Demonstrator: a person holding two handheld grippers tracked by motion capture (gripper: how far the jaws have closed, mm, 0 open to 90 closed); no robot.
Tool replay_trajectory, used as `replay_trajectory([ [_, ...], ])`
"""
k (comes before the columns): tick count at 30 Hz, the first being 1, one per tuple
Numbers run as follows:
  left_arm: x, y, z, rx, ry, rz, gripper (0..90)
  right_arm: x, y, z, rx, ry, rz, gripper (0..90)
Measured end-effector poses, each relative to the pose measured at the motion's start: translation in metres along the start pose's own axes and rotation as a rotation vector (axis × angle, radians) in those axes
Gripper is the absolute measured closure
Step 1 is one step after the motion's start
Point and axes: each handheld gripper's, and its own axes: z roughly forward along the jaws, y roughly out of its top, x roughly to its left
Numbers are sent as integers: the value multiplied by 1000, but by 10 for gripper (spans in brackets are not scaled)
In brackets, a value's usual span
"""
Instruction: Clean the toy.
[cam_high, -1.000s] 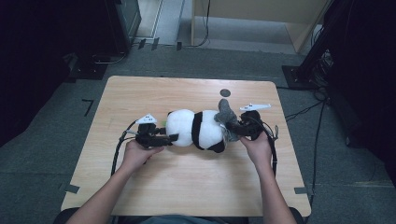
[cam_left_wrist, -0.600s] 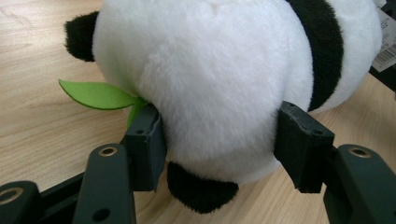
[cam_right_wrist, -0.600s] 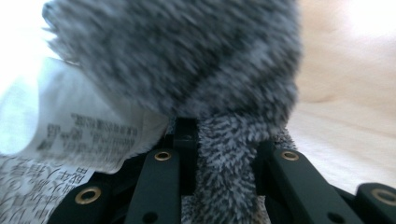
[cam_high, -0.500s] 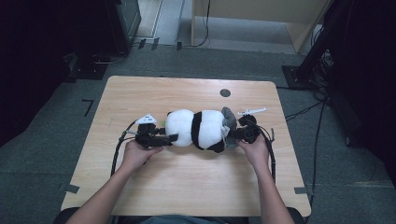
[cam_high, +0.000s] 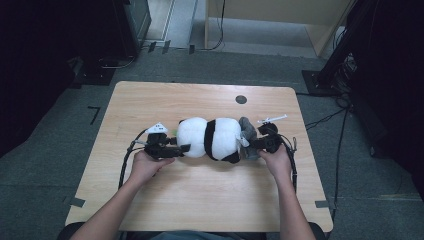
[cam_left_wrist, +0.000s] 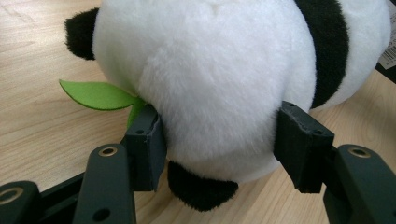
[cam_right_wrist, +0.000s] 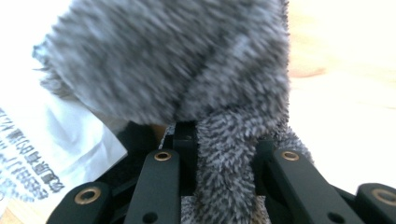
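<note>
Near the bottom edge of the high view: two forearms coming up from below, one hand on each gripper. Left of centre, left gripper (cam_high: 184, 148), level on the table (cam_high: 150, 100), clamped on the white end of the plush panda (cam_high: 212, 137). In the left gripper view, black pads (cam_left_wrist: 147, 142) pressed into the white fur on both sides, jaws about half apart, a black paw below between them, a green felt leaf (cam_left_wrist: 95, 94) sticking out at middle left. Right of centre in the high view, right gripper (cam_high: 255, 145), pinched narrow on a grey plush piece (cam_high: 247, 132) at the panda's other end. In the right gripper view, jaws nearly together around a strip of that grey fur, a white printed tag (cam_right_wrist: 44, 140) at lower left. Panda lying lengthwise across the middle of the table, between the two grippers, black band round its middle. Just beyond the right gripper, a small white object (cam_high: 272, 119), too small to tell what. Farther up, a dark round hole (cam_high: 241, 99) in the tabletop near its far edge. Beyond the table, grey floor, cables at right, a wooden cabinet (cam_high: 270, 20) at top centre.
</note>
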Motion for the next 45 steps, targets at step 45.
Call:
replay_trajectory([
  [45, -13, 0, -3, 54, 21, -29, 488, 145, 35, 14, -163, 110, -426, 736],
])
